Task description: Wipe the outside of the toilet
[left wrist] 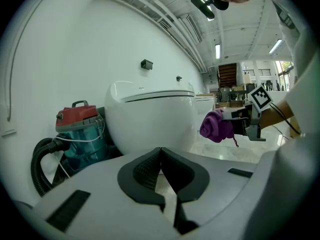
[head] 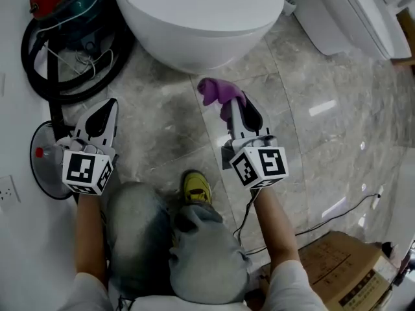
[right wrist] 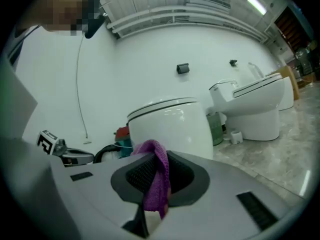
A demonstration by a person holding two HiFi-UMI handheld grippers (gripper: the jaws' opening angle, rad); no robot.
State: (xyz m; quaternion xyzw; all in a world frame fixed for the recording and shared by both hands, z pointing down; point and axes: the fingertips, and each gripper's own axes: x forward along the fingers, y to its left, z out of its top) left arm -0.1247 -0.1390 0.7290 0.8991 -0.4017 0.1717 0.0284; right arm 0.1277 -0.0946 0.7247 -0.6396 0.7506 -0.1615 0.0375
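Note:
A white toilet (head: pixel 194 18) fills the top of the head view, its lid down; it also shows as the toilet (left wrist: pixel 150 119) ahead in the left gripper view and the toilet (right wrist: pixel 172 124) in the right gripper view. My right gripper (head: pixel 228 102) is shut on a purple cloth (head: pixel 219 91), held just short of the bowl's front. The cloth (right wrist: pixel 156 176) hangs between its jaws. My left gripper (head: pixel 98 114) is shut with nothing in it, low at the left, apart from the bowl.
A red and teal vacuum cleaner (head: pixel 61 5) with a black hose (head: pixel 45 76) sits left of the toilet. A second toilet (head: pixel 356 11) stands at the right. A cardboard box (head: pixel 343 271) and a cable (head: pixel 324 222) lie on the marble floor.

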